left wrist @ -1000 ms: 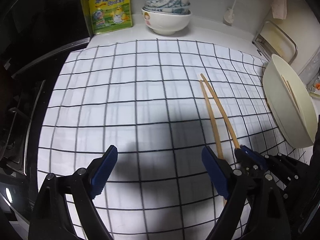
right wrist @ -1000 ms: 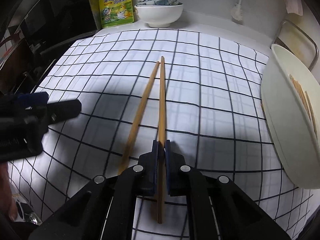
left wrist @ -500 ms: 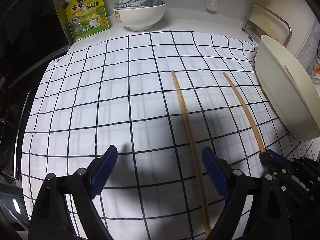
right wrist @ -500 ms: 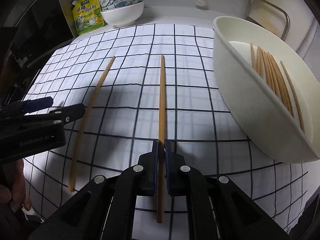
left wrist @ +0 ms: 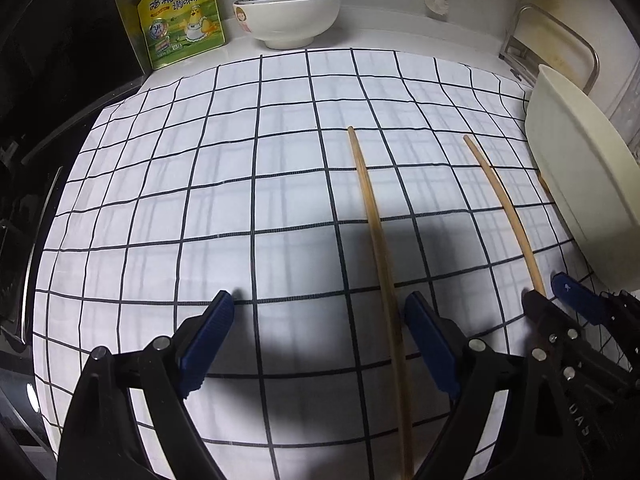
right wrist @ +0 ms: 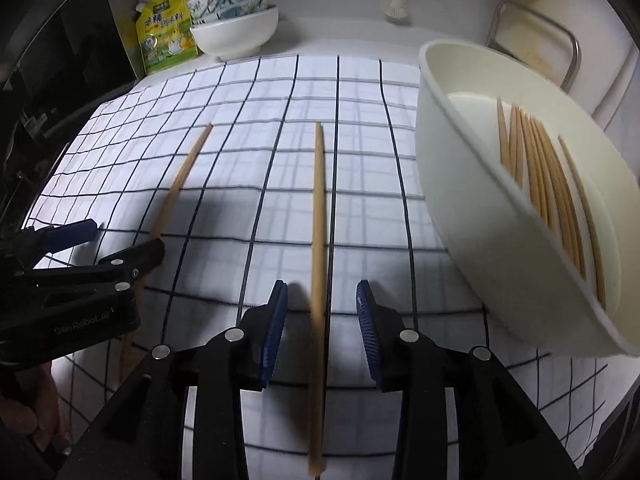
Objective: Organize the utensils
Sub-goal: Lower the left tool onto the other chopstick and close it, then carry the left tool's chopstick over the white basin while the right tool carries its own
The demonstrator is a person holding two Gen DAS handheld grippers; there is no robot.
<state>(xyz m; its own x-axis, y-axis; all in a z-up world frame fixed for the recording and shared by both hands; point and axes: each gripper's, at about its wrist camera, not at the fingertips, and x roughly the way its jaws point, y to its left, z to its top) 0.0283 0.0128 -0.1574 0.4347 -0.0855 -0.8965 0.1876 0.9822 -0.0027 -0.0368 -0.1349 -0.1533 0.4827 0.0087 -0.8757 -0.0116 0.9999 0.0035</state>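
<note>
A wooden chopstick (right wrist: 319, 220) runs lengthwise between the blue pads of my right gripper (right wrist: 322, 292). Its jaws are opening and neither pad touches the stick. A second chopstick (left wrist: 376, 240) lies on the checked cloth (left wrist: 200, 200), just inside the right finger of my open left gripper (left wrist: 320, 308). The right wrist view shows that second chopstick (right wrist: 180, 184) running under the left gripper (right wrist: 120, 238). To the right, a tilted cream bowl (right wrist: 460, 184) holds several chopsticks (right wrist: 548, 184). In the left wrist view, the right gripper (left wrist: 548, 292) sits at the near end of its chopstick (left wrist: 504, 208), close to the bowl (left wrist: 580, 184).
At the back stand a yellow seasoning pouch (left wrist: 180, 20) and stacked bowls (left wrist: 288, 12). A metal rack (left wrist: 560, 40) is behind the cream bowl. A dark stove edge (left wrist: 24, 200) borders the cloth on the left. A hand (right wrist: 24, 428) holds the left gripper.
The right gripper, shut on a chopstick, carried it rightward away from the other stick and toward the bowl, and its jaws have now parted. The left gripper moved over the other chopstick.
</note>
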